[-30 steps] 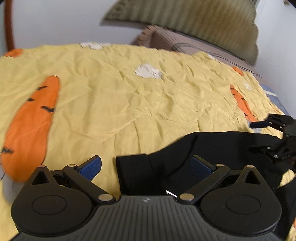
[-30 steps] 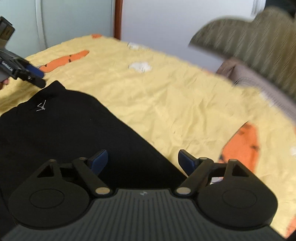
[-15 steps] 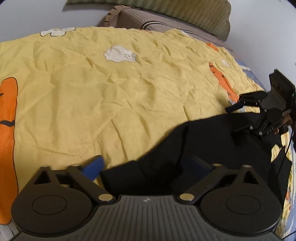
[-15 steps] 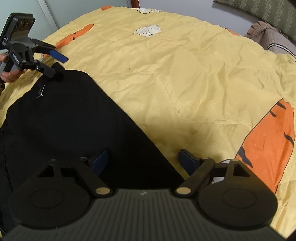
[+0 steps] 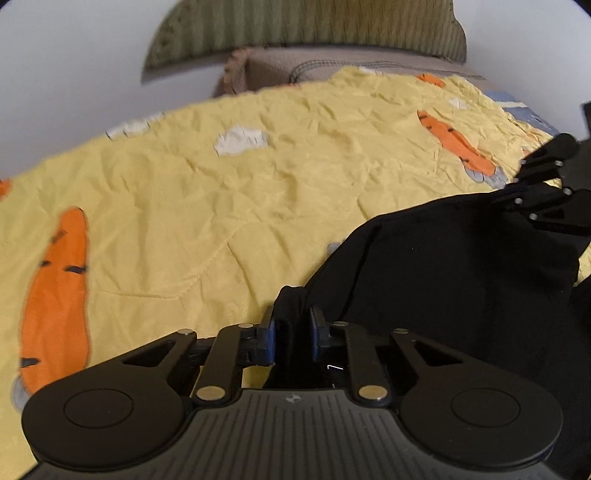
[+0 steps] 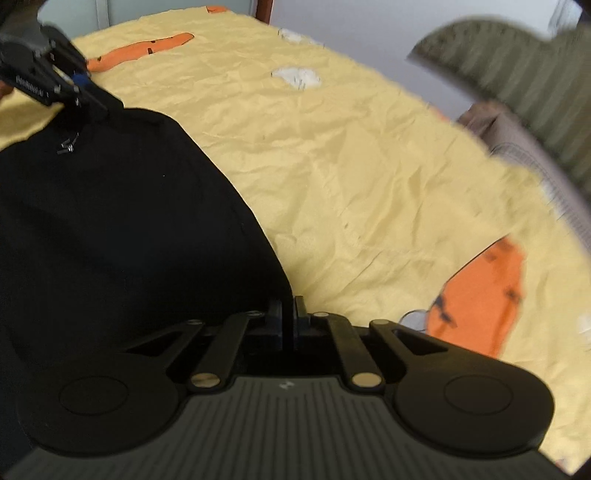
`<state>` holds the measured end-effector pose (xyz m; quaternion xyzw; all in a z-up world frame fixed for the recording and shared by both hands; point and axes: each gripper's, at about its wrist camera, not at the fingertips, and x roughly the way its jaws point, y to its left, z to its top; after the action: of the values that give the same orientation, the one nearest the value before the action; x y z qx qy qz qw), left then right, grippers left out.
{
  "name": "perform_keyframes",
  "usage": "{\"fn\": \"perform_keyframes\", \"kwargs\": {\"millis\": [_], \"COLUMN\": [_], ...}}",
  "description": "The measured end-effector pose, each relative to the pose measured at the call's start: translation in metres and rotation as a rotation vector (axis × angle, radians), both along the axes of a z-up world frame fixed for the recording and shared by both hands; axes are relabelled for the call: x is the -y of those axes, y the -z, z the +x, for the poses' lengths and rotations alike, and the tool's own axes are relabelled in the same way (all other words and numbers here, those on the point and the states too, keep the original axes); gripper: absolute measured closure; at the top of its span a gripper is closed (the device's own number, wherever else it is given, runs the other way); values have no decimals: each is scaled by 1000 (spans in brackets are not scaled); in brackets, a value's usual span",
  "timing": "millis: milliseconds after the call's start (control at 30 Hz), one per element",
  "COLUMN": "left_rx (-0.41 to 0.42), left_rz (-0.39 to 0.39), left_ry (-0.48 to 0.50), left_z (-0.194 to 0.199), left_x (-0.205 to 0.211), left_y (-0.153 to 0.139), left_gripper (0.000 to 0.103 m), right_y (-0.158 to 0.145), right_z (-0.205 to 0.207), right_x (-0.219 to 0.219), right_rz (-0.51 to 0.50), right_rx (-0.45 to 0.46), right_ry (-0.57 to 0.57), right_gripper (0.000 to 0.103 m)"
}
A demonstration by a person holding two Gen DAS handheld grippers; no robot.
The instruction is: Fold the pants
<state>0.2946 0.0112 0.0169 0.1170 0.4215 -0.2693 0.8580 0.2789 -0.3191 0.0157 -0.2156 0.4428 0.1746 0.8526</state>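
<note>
The black pants [image 5: 461, 266] lie on a bed, over a yellow quilt [image 5: 258, 206] printed with orange carrots and small white shapes. They sit toward one side of the bed, with most of the quilt bare beyond them, and their far edge runs as a diagonal line across the yellow cloth in the right wrist view.

The left gripper [image 5: 291, 332] has a bunched corner of the pants between its blue-padded fingers [image 5: 266, 336]. The fingers are closing on that thick fold, and the pads already press the cloth on both sides. From this corner the fabric rises in a ridge toward the other gripper.

The right gripper [image 6: 290, 321] has its fingers drawn fully together on the edge of the pants, just where the black cloth meets the quilt. Only a thin layer of fabric is pinched there. In the left wrist view the right gripper shows at the far right, at another corner of the same garment.

A small white mark [image 6: 68, 144] sits on the pants near the left gripper's hold, too small and blurred to read. White lettering on the side of the left gripper's body [image 6: 33, 83] is also too blurred to make out.

A green striped pillow [image 5: 306, 29] and a brown one [image 5: 332, 68] lie at the head of the bed.
</note>
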Motion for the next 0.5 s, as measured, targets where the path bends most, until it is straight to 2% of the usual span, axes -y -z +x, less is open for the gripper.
{"fn": "perform_keyframes", "kwargs": {"millis": [100, 267, 400, 500], "left_rx": [55, 117, 110, 112], "left_rz": [-20, -32, -43, -21], "left_ry": [-24, -58, -90, -96], "left_z": [-22, -70, -109, -138], "left_x": [-5, -17, -29, -32], "left_y": [-13, -29, -33, -25], "left_gripper": [87, 93, 93, 94], "right_y": [-13, -38, -49, -48], "right_z": [-28, -87, -137, -176], "right_x": [-15, -33, -50, -67], "right_rz": [-68, -101, -83, -76], "right_rx": [115, 264, 312, 320], "right_ry": [12, 47, 60, 49], "right_gripper": [97, 97, 97, 97]}}
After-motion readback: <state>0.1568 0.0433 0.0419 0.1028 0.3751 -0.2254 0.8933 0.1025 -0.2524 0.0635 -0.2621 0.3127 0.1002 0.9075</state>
